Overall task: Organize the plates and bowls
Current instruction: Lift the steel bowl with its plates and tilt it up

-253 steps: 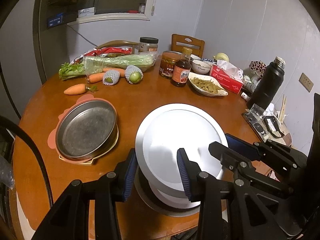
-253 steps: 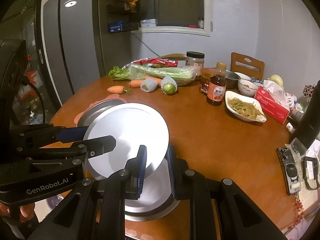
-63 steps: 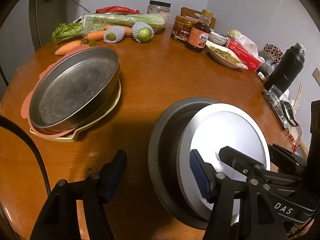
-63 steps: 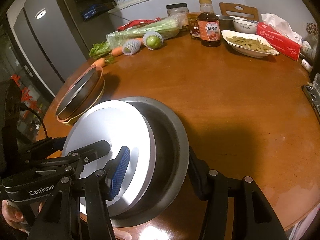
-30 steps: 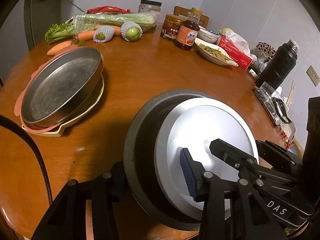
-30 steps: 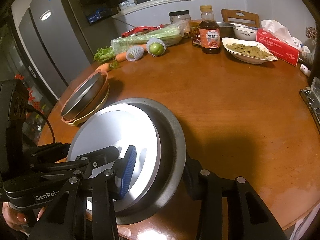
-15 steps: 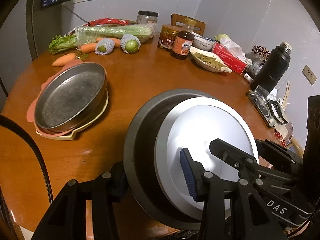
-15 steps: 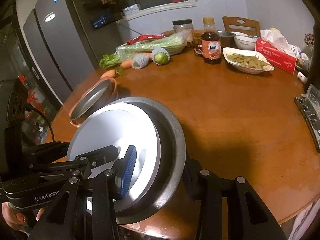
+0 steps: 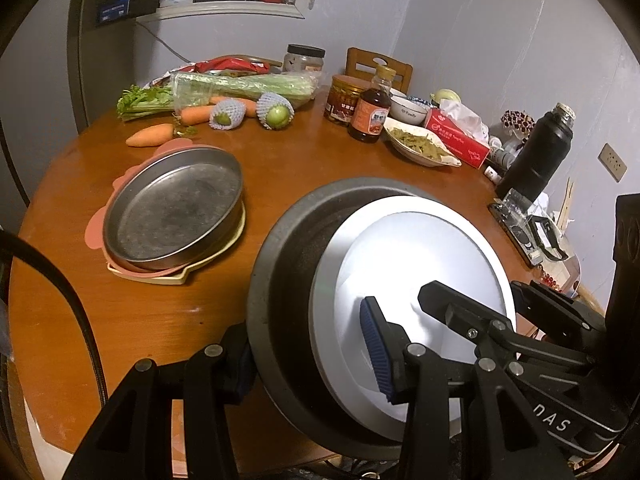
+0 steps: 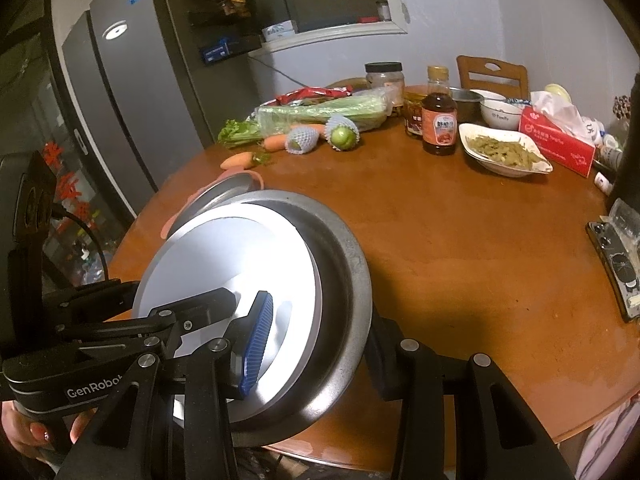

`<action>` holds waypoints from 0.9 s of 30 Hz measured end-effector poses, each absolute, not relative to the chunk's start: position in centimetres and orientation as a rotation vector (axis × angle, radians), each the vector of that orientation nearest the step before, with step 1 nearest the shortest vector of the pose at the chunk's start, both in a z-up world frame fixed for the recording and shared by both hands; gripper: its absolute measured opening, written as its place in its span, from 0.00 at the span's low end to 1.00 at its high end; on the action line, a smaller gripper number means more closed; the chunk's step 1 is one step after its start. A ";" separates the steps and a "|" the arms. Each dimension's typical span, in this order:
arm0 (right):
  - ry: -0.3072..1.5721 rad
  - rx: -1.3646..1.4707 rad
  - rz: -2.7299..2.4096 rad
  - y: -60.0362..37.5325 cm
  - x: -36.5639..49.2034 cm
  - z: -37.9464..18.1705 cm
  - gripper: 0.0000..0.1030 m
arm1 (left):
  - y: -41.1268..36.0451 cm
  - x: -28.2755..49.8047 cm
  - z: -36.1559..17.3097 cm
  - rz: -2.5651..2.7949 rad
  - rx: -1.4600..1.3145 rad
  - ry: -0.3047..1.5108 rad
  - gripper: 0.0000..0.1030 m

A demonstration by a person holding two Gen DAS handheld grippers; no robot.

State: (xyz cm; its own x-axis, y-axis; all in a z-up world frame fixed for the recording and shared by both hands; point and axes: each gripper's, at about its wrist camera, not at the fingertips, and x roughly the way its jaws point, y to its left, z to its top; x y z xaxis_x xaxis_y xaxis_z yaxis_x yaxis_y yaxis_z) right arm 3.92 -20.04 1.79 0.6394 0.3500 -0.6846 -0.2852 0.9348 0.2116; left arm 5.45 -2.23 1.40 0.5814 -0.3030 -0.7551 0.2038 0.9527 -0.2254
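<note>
In the left wrist view, the left gripper [image 9: 308, 352] is clamped on the near rim of a dark pan [image 9: 280, 280], one finger under its outer wall and the blue pad inside. A white plate [image 9: 412, 264] lies in the pan, tilted against its right side. The pair hangs above the near edge of the round table [image 9: 312, 168]. To carry well, I judge both grips should stay level with each other so the plate does not slide out, and the pan should go down onto the steel tray [image 9: 176, 212] squarely. Counted here: one dark pan, one white plate, one steel tray on a pink and a cream dish, two netted fruits [image 9: 228, 114], two bottles or jars near the food dish [image 9: 420, 146].

In the right wrist view, the right gripper [image 10: 316, 340] is clamped on the same pan [image 10: 348, 280] at its right rim, blue pad inside over the plate [image 10: 232, 256]. The steel tray [image 10: 216, 196] peeks out behind. One small bowl [image 10: 500, 114] stands far back.
</note>
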 end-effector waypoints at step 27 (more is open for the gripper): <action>0.822 0.031 0.411 -13.5 8.2 3.1 0.42 | 4.2 8.0 2.5 -0.239 -0.175 0.888 0.45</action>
State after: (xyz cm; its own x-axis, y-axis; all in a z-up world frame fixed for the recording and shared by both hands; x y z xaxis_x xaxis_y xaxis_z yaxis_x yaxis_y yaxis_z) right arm 8.16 -13.49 3.12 0.6064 0.3677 -0.7050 -0.3436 0.9208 0.1847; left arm 8.03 4.18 2.52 0.6073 -0.2781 -0.7442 0.1335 0.9591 -0.2494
